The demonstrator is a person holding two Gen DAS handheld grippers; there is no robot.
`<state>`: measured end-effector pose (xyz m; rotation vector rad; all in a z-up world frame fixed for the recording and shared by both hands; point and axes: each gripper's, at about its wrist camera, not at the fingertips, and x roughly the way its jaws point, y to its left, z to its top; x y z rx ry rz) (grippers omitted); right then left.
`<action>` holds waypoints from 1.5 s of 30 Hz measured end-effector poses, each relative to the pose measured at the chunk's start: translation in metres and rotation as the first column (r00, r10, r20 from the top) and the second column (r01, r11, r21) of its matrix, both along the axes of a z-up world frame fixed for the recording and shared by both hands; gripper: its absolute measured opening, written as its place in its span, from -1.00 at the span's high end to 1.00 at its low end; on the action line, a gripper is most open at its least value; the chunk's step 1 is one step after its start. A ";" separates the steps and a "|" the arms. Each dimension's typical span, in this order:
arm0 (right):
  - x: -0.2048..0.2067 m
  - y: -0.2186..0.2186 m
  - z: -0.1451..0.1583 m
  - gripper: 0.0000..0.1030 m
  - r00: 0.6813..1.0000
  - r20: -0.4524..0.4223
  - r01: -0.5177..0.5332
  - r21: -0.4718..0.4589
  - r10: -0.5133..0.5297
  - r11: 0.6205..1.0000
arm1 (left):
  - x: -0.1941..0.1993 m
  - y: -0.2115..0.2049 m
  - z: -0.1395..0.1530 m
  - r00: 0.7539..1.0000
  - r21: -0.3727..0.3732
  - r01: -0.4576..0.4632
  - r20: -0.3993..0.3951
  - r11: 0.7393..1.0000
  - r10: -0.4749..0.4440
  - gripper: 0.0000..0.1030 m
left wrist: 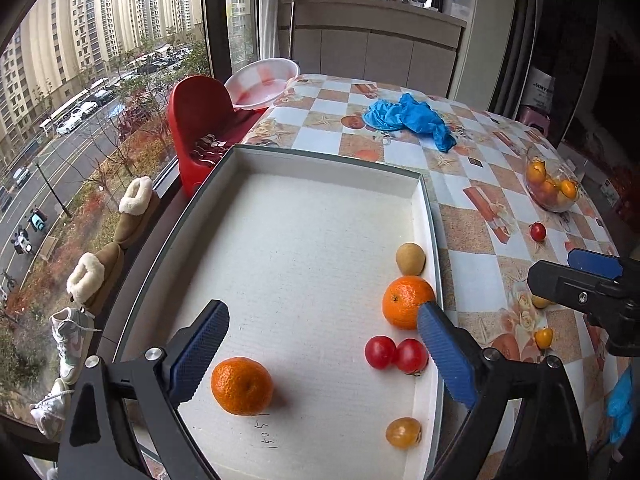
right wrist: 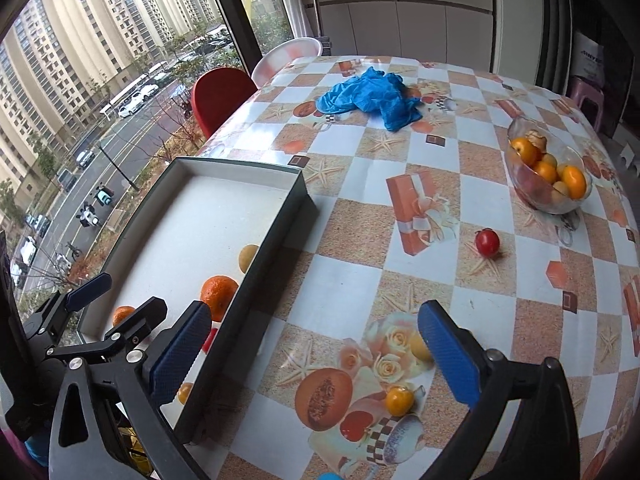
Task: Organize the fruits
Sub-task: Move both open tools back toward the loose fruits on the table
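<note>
**Fruit partly gathered in the tray, both grippers spread**

Covered by a checkered tablecloth [right wrist: 420,208] with fruit and starfish prints. At its window side, a shallow white-lined tray [left wrist: 304,240] with dark outer walls. Toward the far edge, a crumpled blue cloth [right wrist: 372,96]; at the right, a glass bowl [right wrist: 548,176] heaped with orange and yellow fruit.

Over the tray, the left gripper [left wrist: 320,356], jaws wide apart, pinching nothing. Just beside its left finger, a mandarin [left wrist: 242,386] lying on the tray floor. Along the tray's right wall, a second mandarin [left wrist: 407,301], with a tan round fruit [left wrist: 410,259] behind it, two red tomatoes [left wrist: 396,354] touching each other in front, and a small amber fruit [left wrist: 403,433] nearest the camera.

Over the tablecloth just right of the tray, the right gripper [right wrist: 316,344], likewise fully spread and empty. Between its fingers on the cloth, a small yellow-orange fruit [right wrist: 399,401]. Farther out, alone in the open, a red tomato [right wrist: 487,242], near the bowl but apart from it.
</note>
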<state>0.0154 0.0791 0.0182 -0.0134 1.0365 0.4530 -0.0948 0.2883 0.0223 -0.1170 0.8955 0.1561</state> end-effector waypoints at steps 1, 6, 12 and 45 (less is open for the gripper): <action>0.000 -0.004 0.000 -1.00 1.000 -0.001 0.007 0.004 -0.007 1.000 | -0.001 -0.003 0.001 1.000 0.003 0.005 -0.001 1.000 -0.005 -0.86; 0.000 -0.026 -0.005 -1.00 0.999 -0.022 0.046 0.026 -0.045 0.999 | -0.001 -0.017 0.004 1.000 0.018 0.024 -0.006 1.000 -0.024 -0.86; 0.001 -0.053 -0.012 -1.00 0.994 -0.044 0.102 0.041 -0.100 0.994 | 0.001 -0.037 0.006 0.998 0.035 0.055 -0.013 0.998 -0.055 -0.86; -0.027 -0.173 -0.063 -1.00 0.966 0.000 0.254 -0.203 -0.259 0.946 | 0.016 -0.187 -0.033 0.928 0.066 0.357 -0.135 0.932 -0.346 -0.86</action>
